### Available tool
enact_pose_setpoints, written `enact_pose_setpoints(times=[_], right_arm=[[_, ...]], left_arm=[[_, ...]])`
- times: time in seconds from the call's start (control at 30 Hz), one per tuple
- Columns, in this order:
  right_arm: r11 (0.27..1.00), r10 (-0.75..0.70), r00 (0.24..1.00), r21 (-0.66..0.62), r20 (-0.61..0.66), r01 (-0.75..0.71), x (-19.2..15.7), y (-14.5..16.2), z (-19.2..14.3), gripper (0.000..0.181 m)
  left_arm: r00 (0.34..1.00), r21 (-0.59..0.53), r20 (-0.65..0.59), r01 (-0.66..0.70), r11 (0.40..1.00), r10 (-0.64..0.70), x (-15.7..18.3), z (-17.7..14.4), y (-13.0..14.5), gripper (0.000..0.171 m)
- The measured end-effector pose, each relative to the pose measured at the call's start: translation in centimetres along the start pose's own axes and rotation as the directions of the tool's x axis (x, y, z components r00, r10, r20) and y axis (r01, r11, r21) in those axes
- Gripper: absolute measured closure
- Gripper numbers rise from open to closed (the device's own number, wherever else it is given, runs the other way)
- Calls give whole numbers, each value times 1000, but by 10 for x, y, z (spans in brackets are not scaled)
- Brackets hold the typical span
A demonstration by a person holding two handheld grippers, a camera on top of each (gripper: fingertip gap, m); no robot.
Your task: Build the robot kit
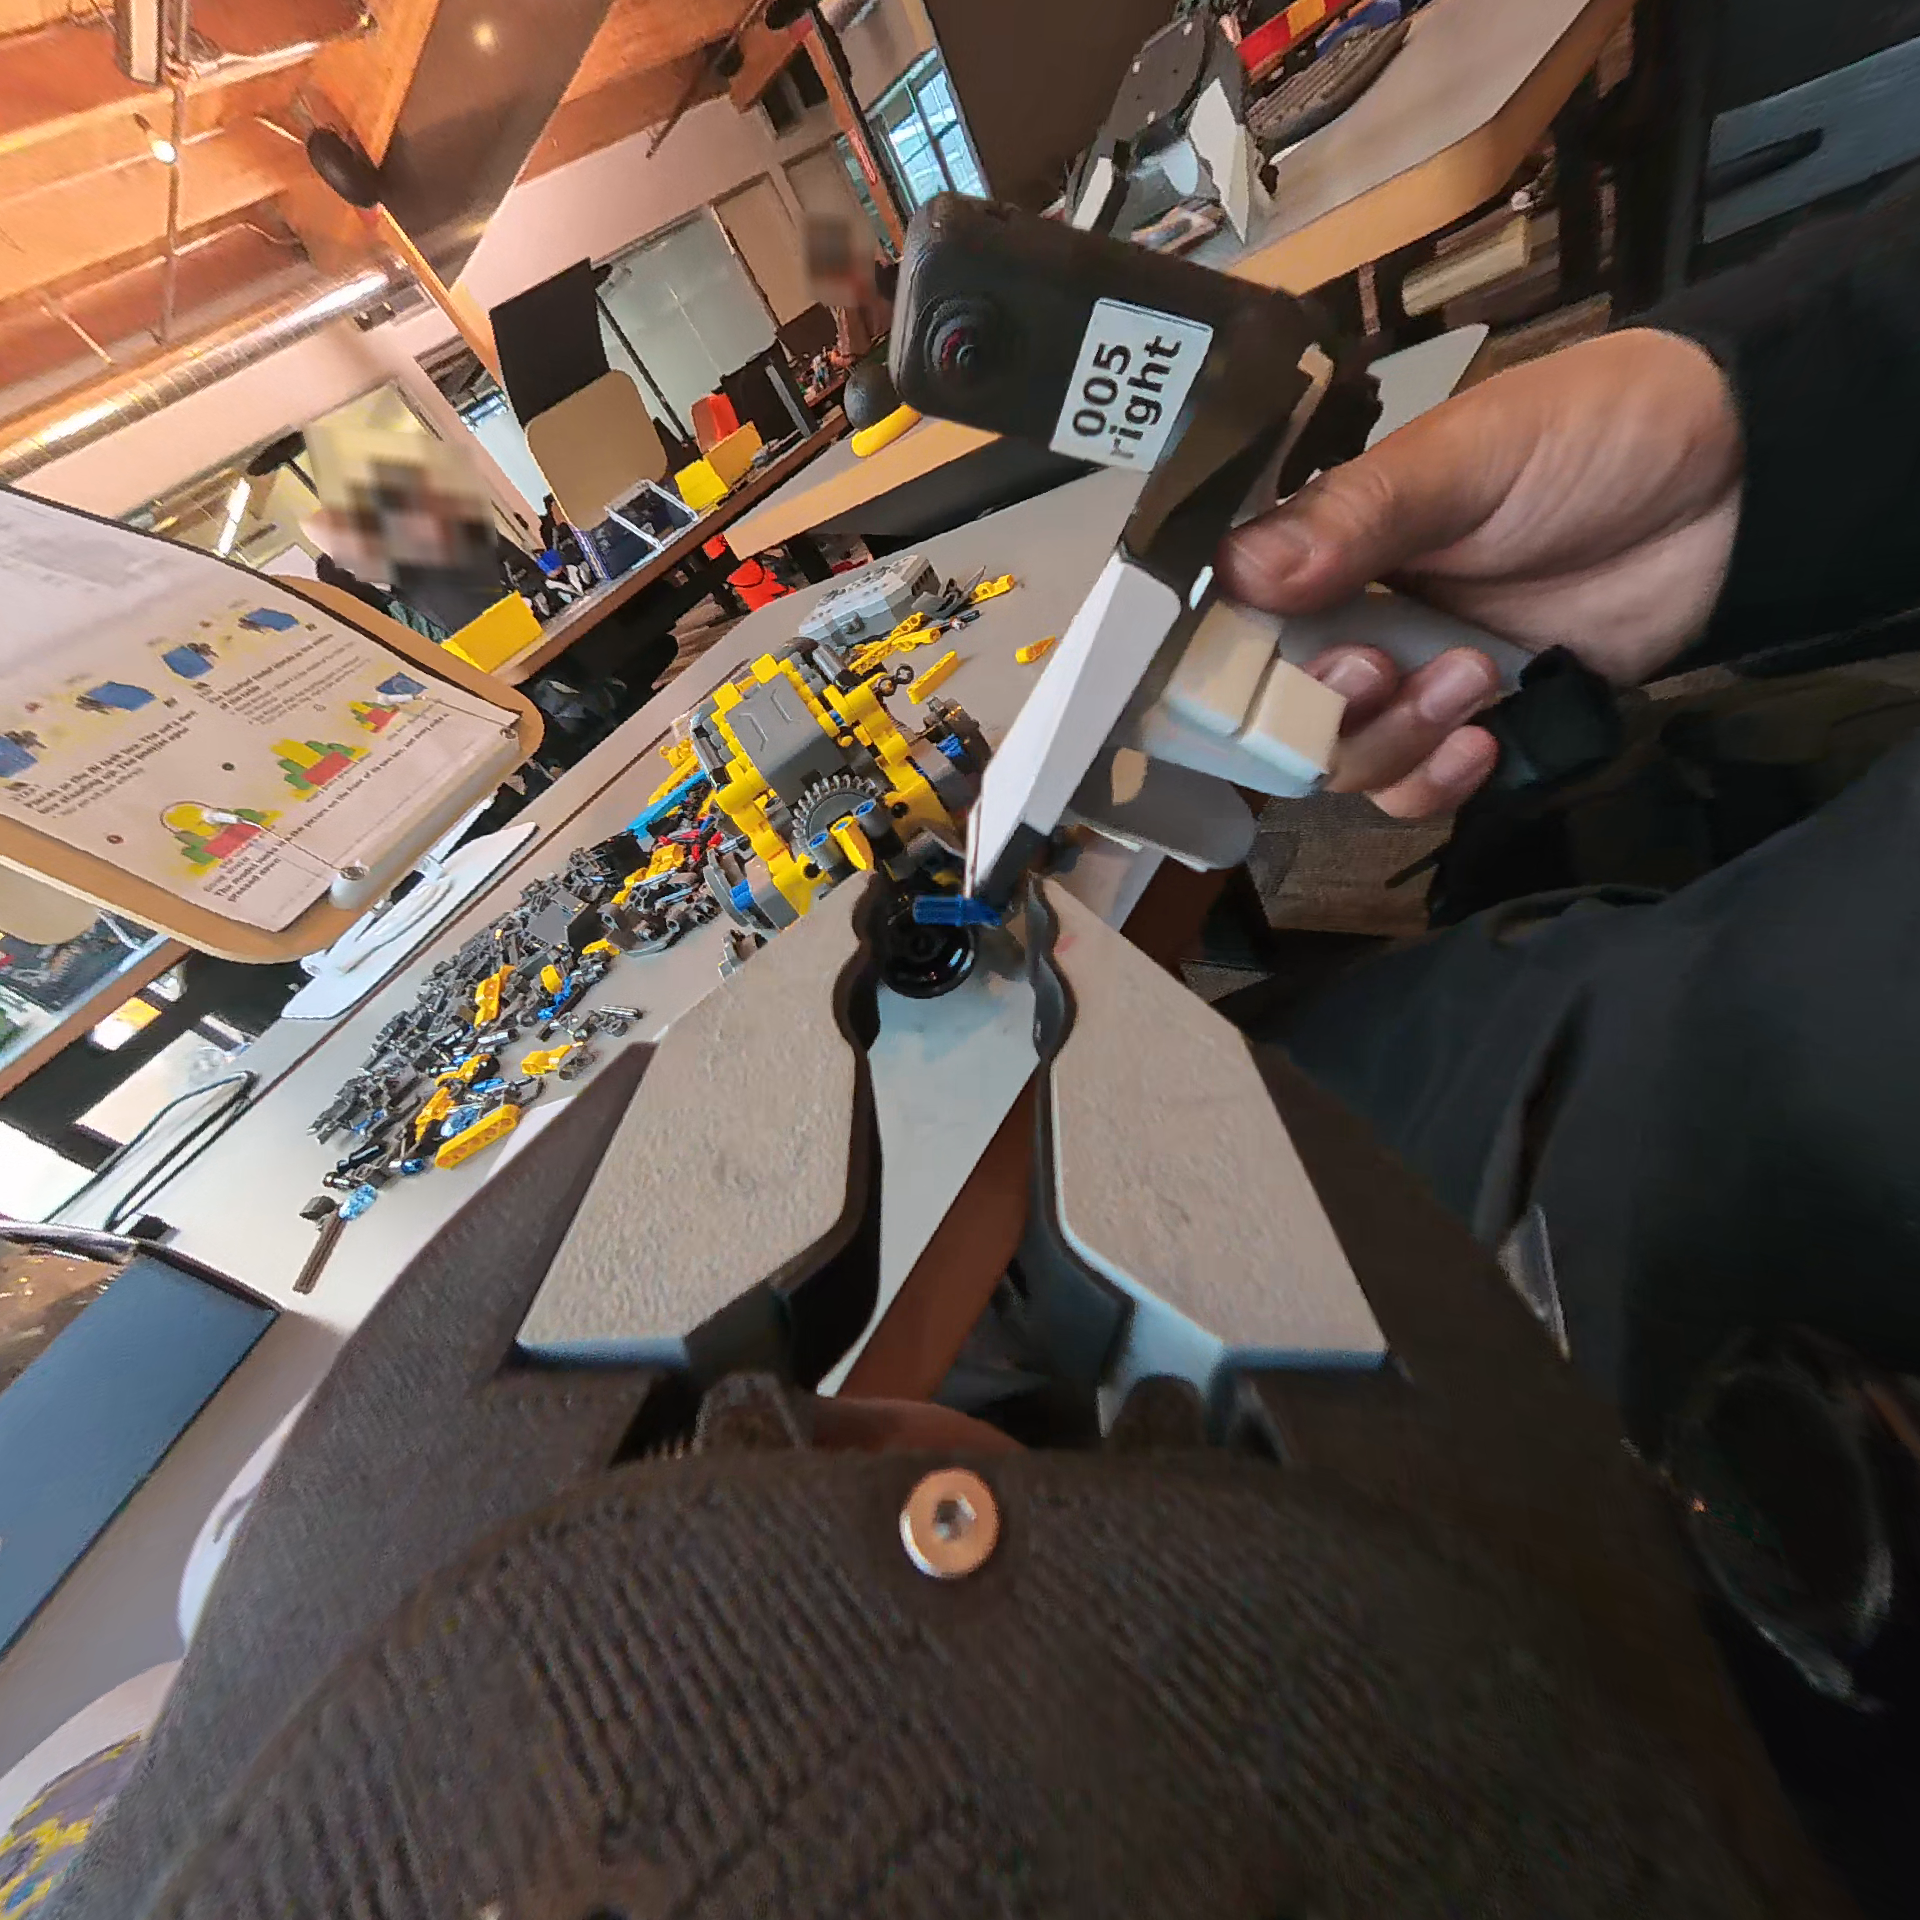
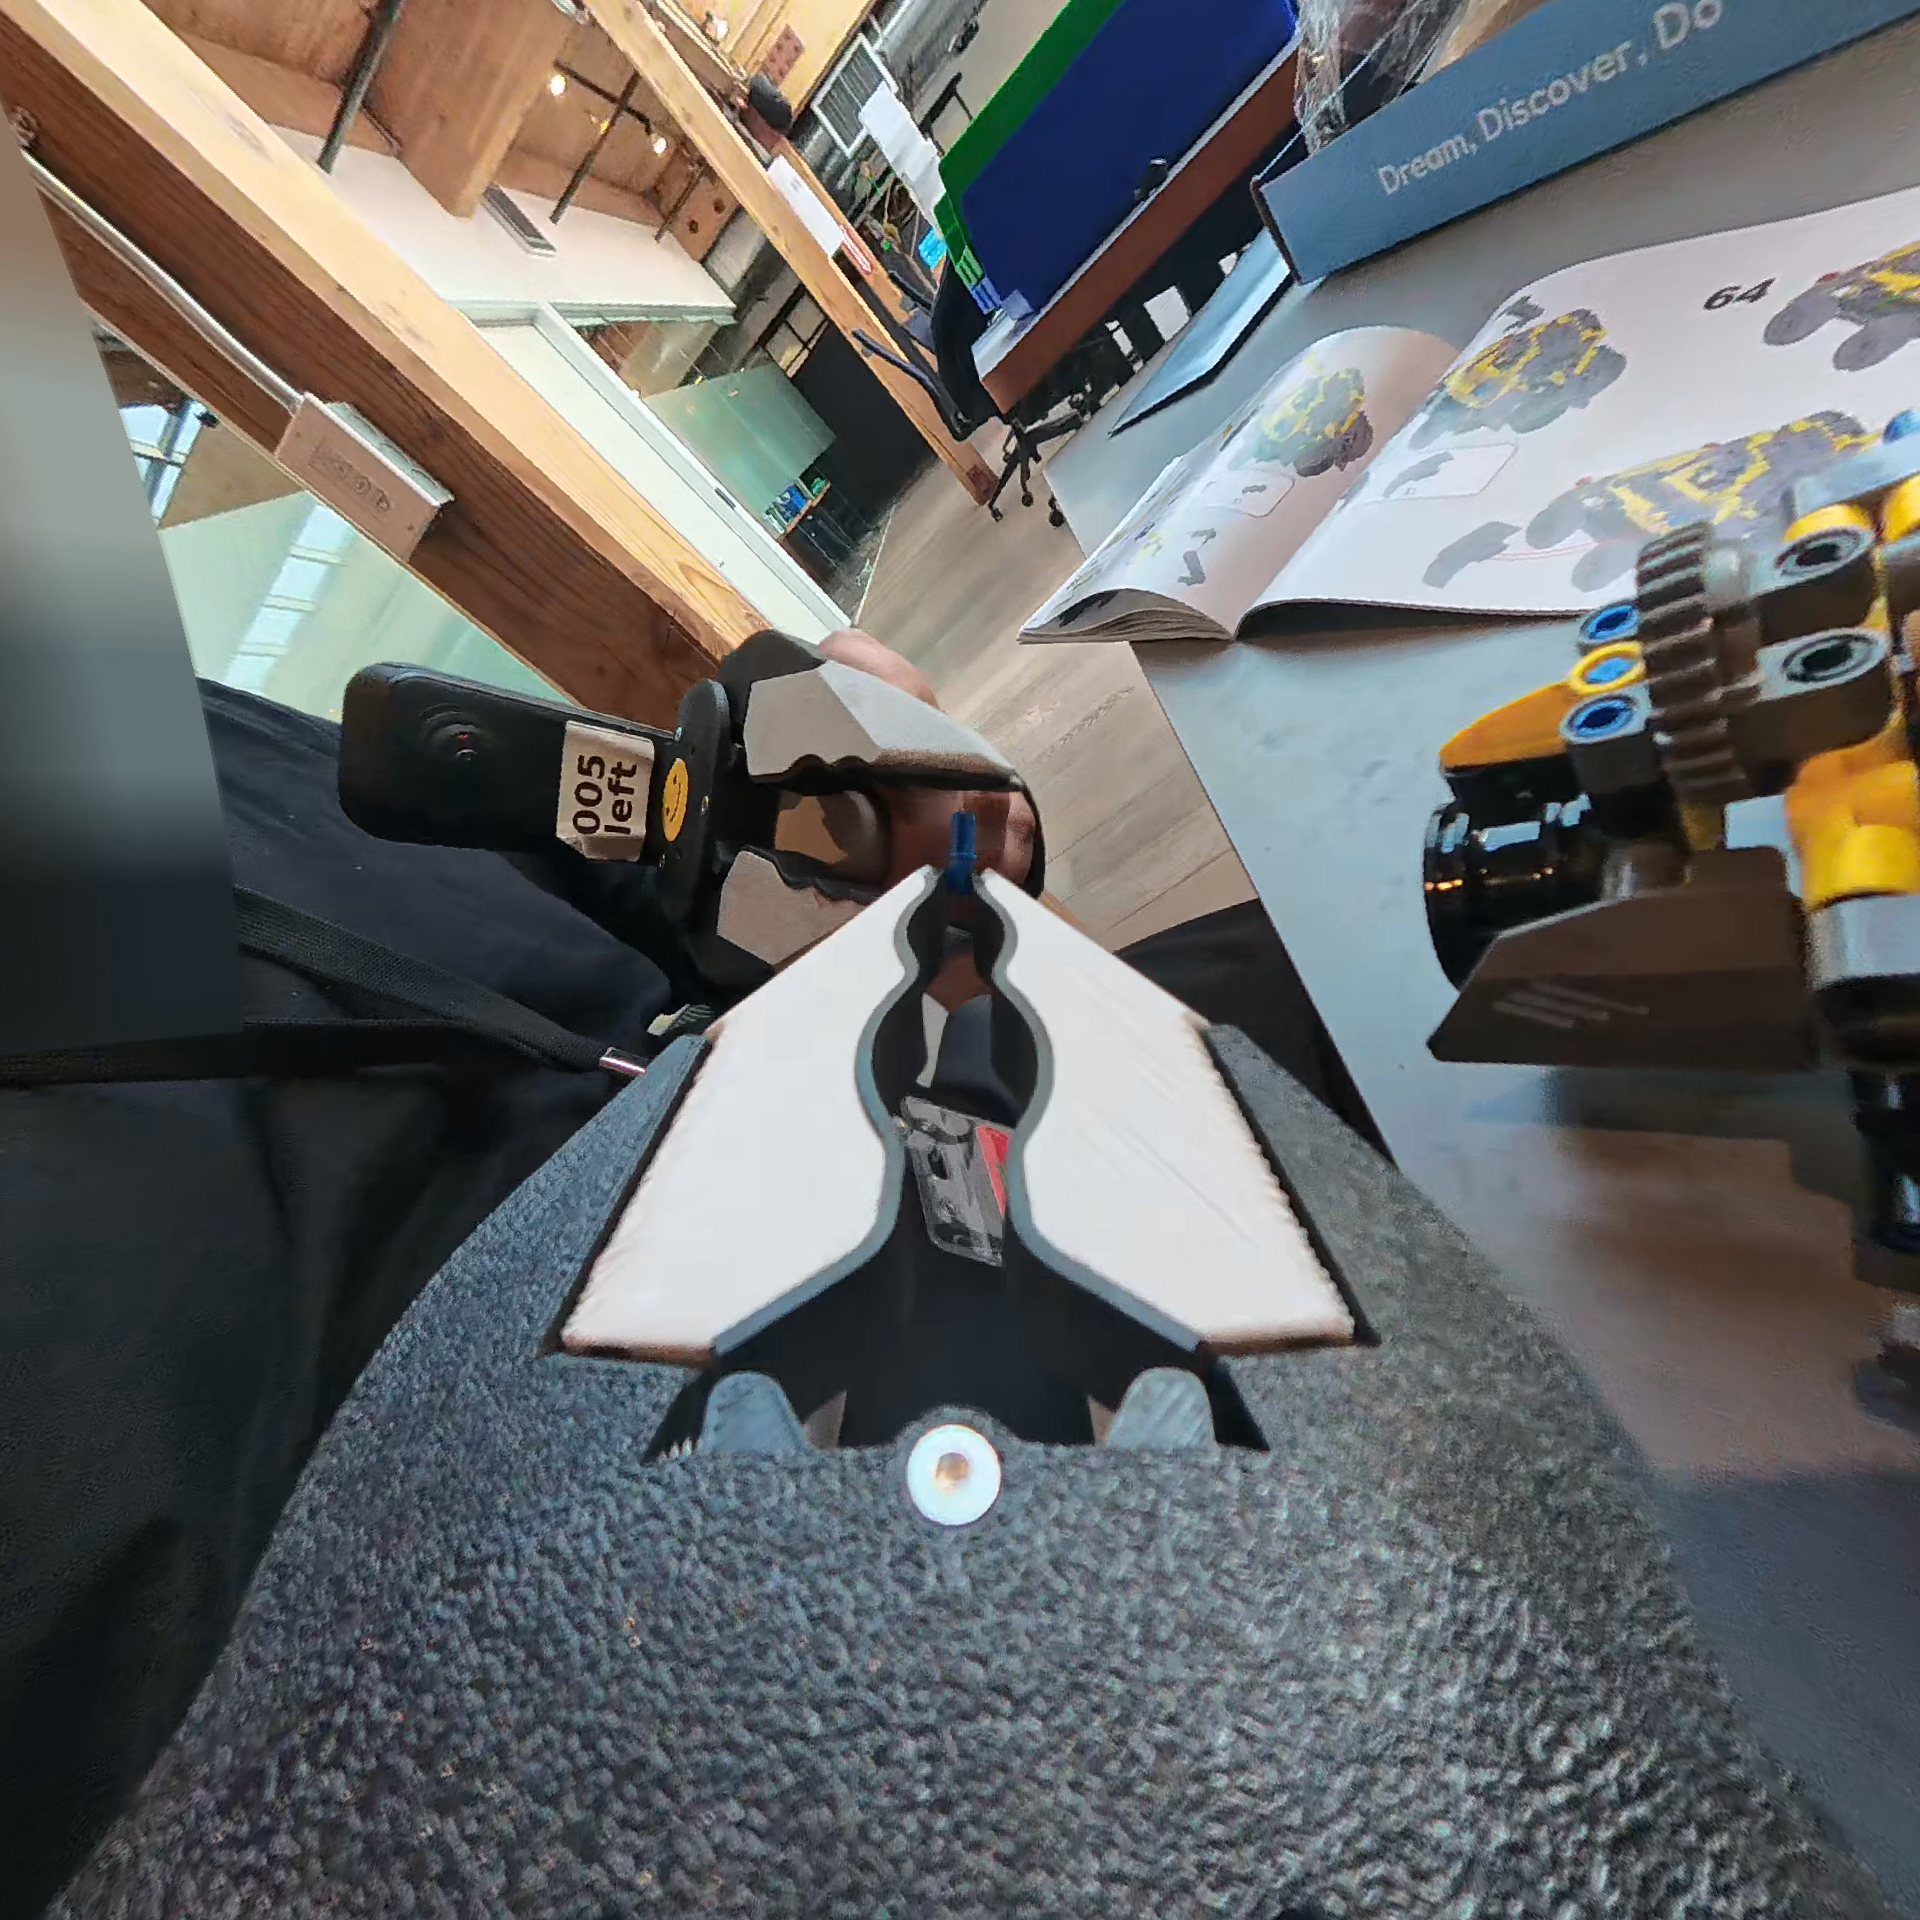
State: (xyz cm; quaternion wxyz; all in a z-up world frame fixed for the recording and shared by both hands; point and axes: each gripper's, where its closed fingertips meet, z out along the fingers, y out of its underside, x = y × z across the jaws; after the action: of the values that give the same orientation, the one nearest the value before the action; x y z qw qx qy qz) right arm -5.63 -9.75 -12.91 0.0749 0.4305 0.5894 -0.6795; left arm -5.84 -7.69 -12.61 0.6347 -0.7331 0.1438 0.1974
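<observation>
My left gripper (image 1: 945,935) is shut on a small black round part (image 1: 923,954), held in the notch near its tips, above the table edge. My right gripper (image 2: 961,881) is shut on a short blue pin (image 2: 962,842). In the left wrist view the right gripper (image 1: 987,888) comes down from the upper right, held by a hand (image 1: 1507,540), and its blue pin (image 1: 951,911) lies across the top of the black part. One finger (image 2: 873,727) of the left gripper shows just behind the pin in the right wrist view.
A yellow and grey toy-brick vehicle (image 1: 800,769) stands on the grey table (image 2: 1351,831), close to the right gripper (image 2: 1714,727). Several loose parts (image 1: 499,1029) are spread beside it. An open instruction booklet (image 2: 1403,468), a blue box (image 2: 1558,135) and a picture board on a stand (image 1: 239,727) lie farther off. Less than 4 cm separates the two grippers' tips.
</observation>
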Motion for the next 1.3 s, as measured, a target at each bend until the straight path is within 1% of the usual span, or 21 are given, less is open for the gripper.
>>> enact_pose_setpoints(times=[0.13, 0.2, 0.37, 0.47, 0.63, 0.77, 0.87, 1.1, 1.2, 1.3], right_arm=[[1000, 19, 999, -2, 26, -19, -2, -1, 2, 177], [1000, 24, 999, -11, 27, -24, -1, 0, 3, 177], [999, 45, 998, -31, 49, -43, -3, 3, 6, 178], [998, 53, 998, -43, 46, -51, -3, 7, 6, 178], [998, 61, 997, -34, 42, -60, 0, 6, 1, 178], [998, 65, 997, -26, 41, -64, 0, 6, 0, 178], [998, 66, 996, -20, 52, -65, -2, 5, 0, 178], [997, 72, 995, -17, 66, -71, -4, 4, 0, 178], [997, 43, 999, -67, 28, -41, -1, 9, 0, 178], [986, -46, 998, -163, -41, 39, 4, 15, -3, 176]], left_arm=[[996, 0, 20, -90, 996, 90, 1, -1, -1, 155], [993, 1, 27, -118, 993, 118, 1, -2, -1, 154], [996, 2, -9, -87, 996, 87, 3, -2, 2, 153], [995, 4, -21, -97, 995, 97, 4, -2, 2, 152], [990, -9, -11, -143, 990, 143, 7, -2, 2, 153], [994, -5, -3, -108, 994, 108, 4, -2, 1, 150], [996, -3, -15, -90, 996, 90, 5, -2, 2, 151], [993, -3, -19, -114, 993, 114, 6, -3, 1, 157], [990, -13, -29, -141, 990, 140, 7, -3, 3, 158], [985, -33, -80, -158, 987, 155, 14, -2, 8, 159]])
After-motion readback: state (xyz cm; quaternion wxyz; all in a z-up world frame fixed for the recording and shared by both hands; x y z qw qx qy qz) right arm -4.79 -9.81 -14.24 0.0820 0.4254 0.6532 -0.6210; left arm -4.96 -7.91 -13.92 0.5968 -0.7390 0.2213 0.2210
